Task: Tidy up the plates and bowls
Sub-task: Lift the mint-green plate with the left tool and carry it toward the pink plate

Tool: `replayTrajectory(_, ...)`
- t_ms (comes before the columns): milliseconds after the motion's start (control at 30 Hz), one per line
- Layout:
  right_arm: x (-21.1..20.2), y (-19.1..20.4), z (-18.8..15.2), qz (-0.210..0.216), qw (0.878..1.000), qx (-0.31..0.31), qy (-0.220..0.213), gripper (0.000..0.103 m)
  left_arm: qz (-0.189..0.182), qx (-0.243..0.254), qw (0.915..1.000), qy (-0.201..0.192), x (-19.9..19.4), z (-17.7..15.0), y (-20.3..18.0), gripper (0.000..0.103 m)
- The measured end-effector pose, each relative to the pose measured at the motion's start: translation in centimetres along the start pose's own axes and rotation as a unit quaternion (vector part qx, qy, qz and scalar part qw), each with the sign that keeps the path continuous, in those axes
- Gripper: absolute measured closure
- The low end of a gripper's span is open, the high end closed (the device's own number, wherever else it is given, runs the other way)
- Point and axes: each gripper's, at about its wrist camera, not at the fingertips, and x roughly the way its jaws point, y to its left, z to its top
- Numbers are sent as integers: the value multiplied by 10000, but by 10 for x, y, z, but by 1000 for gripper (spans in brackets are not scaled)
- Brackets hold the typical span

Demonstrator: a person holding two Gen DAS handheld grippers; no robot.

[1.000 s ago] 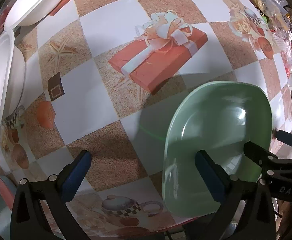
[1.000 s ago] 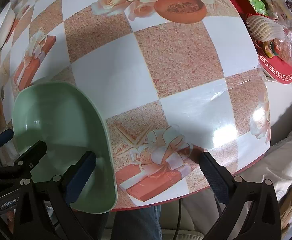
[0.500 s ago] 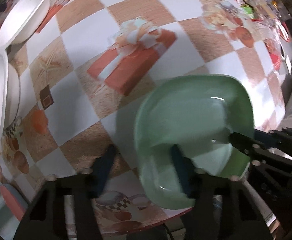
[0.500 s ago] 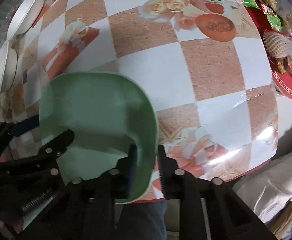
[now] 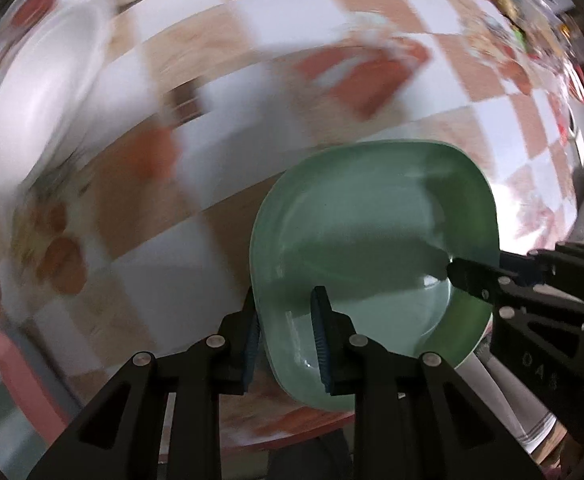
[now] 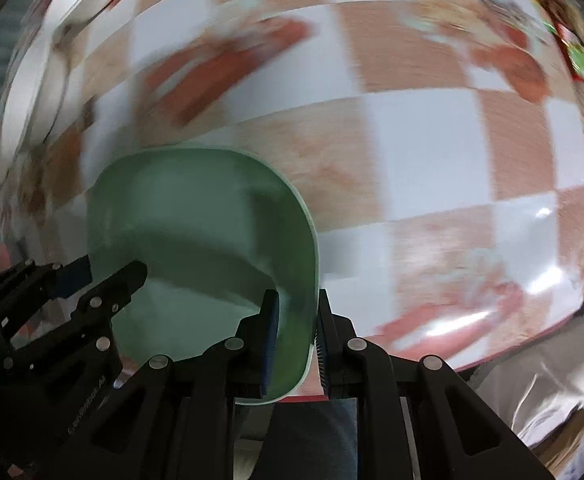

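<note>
A round table (image 5: 332, 128) covered in a checkered cloth of white and tan squares, printed with red gift boxes, fills both views, smeared by motion blur. Low in each frame, above the table's near edge, sits a pale green bowl (image 5: 372, 248) with rounded corners, its hollow facing the cameras. The left gripper (image 5: 285, 334) has its blue-padded fingers (image 5: 319, 336) pinched on the bowl's left wall, one pad inside and one outside; its jaws have just been closing onto that rim. The right gripper (image 6: 296, 332) clamps the opposite wall the same way, at the bowl's right side in its own view. Each gripper shows at the side of the other's frame. At the far left edge, white dishes (image 5: 39, 92) lie blurred; how many cannot be told. Colourful packets (image 6: 572, 52) crowd the upper right.
</note>
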Motion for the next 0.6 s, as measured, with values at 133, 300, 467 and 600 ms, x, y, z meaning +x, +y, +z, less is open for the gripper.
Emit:
replayTrajectory(133,2,47,0,30,9992,-378,84,83,115,-360,9993,-16,-2,-13,36,76)
replayTrajectory(300,5,101,-2,41,9964,-827,161,83,187,-818,9965,-53,-4,-33,80,76)
replayTrajectory(467,7,158,-11,-9,9917,-1267,204,83,264,-1108,9934,-133,-6,-52,113,76)
replayTrajectory(600,2,175,-22,-169,9888,-1472,180,83,212,-1223,9921,-183,-9,-48,126,76)
